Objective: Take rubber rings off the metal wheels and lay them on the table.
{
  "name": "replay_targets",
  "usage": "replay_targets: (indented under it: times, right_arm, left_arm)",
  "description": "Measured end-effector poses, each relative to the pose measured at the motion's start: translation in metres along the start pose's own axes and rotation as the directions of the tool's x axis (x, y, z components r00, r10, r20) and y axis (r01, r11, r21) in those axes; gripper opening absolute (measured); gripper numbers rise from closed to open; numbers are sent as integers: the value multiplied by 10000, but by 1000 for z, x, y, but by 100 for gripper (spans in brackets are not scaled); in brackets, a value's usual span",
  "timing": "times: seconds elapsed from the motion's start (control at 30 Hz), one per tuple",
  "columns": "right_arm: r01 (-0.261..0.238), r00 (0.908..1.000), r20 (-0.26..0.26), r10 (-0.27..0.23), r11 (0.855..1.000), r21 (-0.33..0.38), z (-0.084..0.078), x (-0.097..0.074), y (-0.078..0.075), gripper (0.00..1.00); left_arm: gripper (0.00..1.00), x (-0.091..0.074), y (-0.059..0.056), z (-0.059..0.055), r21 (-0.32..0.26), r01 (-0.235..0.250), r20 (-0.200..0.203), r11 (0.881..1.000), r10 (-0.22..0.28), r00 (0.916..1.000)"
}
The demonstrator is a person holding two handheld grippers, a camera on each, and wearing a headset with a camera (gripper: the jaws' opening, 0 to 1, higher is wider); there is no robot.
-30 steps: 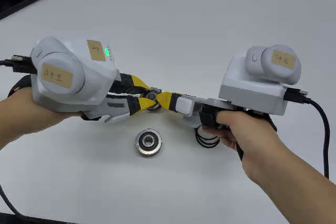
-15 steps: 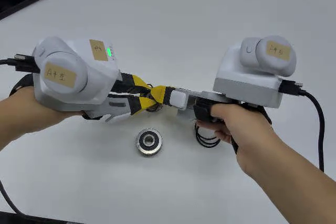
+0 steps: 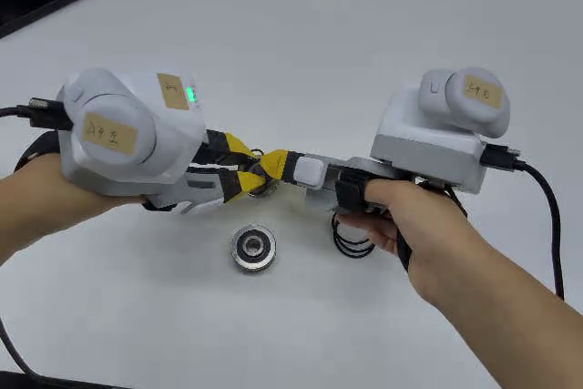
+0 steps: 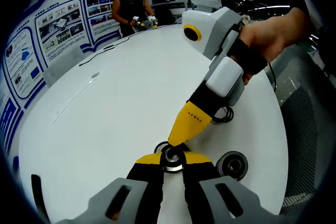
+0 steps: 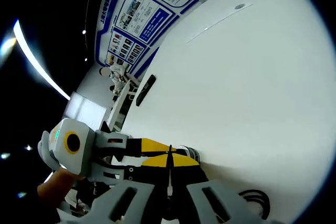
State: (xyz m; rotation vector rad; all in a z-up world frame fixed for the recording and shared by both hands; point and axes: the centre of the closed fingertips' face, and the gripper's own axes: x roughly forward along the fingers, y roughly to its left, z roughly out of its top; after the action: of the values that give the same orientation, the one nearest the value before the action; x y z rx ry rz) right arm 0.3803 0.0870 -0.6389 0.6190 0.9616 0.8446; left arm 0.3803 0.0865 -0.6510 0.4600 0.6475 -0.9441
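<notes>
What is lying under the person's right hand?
Loose black rubber rings on the white table; the right hand covers part of them, so their number cannot be told.

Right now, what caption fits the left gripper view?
Left gripper clamps a metal wheel while the right gripper, shut, meets its rim.

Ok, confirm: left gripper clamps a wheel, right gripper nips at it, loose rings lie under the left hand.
Wrong hand: the head view shows the loose rings lying under the right hand. The left gripper does clamp a wheel, and the right gripper nips at it.
</notes>
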Motion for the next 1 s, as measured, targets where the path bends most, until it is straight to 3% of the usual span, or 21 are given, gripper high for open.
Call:
replay_targets:
  times: [0.33, 0.6, 0.77, 0.9, 1.0]
  right_arm:
    - [-134, 9998, 164, 127, 9988, 470, 3, 0, 4, 2]
    - [-228, 9990, 396, 200, 9971, 730, 9, -4, 10, 2]
    - [-277, 9981, 571, 226, 9956, 897, 13, -11, 13, 2]
    - [-205, 9968, 794, 122, 9943, 1049, 16, -19, 11, 2]
    - [-60, 9959, 898, -40, 9939, 1102, 17, -26, 8, 2]
  left_arm:
    - [17, -15, 2, 4, 148, -222, 79, 9996, 221, 9997]
    - [26, -36, 8, 9, -891, -695, 691, 9936, 757, 9947]
    - [34, -53, 18, 8, -1392, -1156, 1113, 9835, 1315, 9850]
    - [38, -69, 25, 15, -2219, -1396, 1854, 9650, 1823, 9656]
    - [40, -79, 26, 20, -2471, -1461, 2172, 9579, 2016, 9551]
